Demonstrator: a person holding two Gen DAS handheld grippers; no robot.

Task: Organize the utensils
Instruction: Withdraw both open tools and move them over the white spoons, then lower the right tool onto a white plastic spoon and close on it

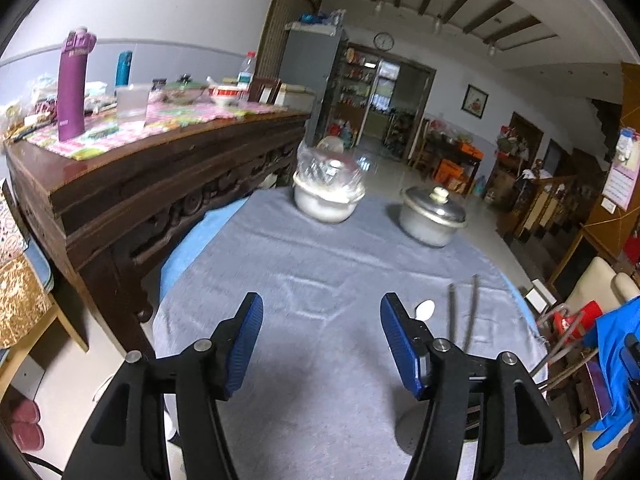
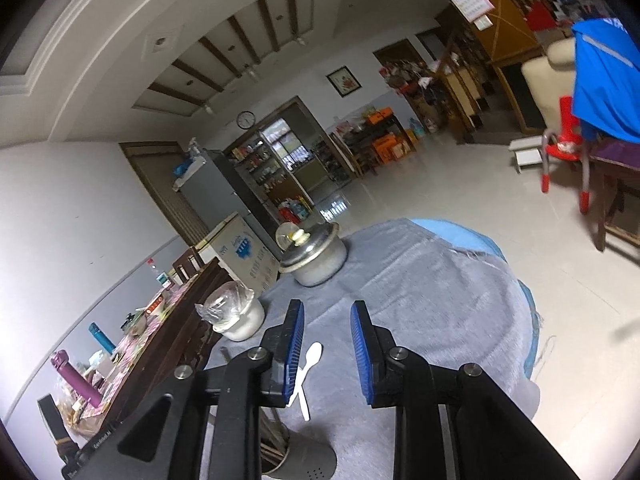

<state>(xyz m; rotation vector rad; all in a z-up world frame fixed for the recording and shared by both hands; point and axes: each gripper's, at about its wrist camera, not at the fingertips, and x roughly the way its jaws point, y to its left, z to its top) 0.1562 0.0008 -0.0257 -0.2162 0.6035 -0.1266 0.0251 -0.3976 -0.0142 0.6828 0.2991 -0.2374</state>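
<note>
On grey cloth (image 1: pixel 320 248), chopsticks (image 1: pixel 464 312) seemingly lengthwise, away.

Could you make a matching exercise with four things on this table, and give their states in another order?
Things:
1. metal pot
2. white pot
3. white spoon
4. utensil holder

States:
A. lying flat on the grey cloth
B. covered with clear plastic wrap
C. closed with a knobbed metal lid
D. standing upright with utensils inside

Pairs: 1-C, 2-B, 3-A, 4-D
</note>
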